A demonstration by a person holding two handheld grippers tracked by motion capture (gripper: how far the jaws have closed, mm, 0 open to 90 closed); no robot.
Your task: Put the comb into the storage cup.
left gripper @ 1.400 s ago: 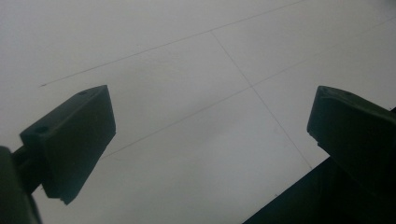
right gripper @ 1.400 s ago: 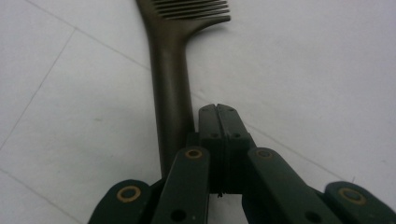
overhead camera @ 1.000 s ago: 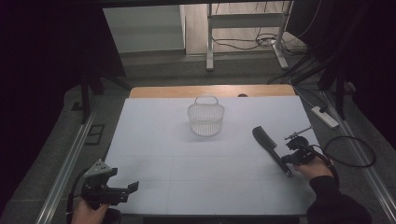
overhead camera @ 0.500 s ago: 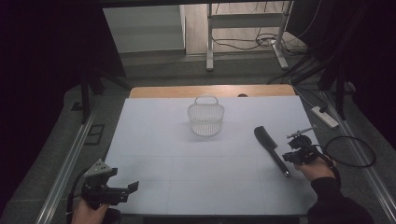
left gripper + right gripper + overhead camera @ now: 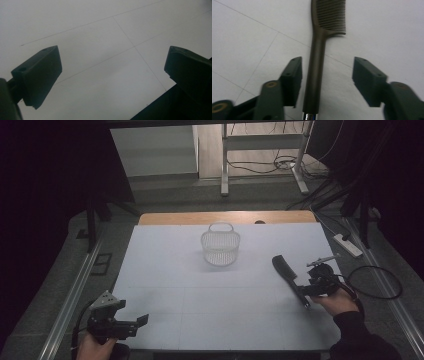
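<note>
Dim, grainy high view with dark edges; both gripper views soft, evenly lit, their near edges blurred.

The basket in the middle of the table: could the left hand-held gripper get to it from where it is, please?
Probably yes: the basket stands alone, and only bare table lies between it and the open left hand-held gripper.

Dark comb [image 5: 316,50] flat on white table [image 5: 387,30], handle between just-opened, non-touching jaws.

A dark brown comb [image 5: 317,57] with a metal-tipped handle lies flat on the white table's right side.
</note>
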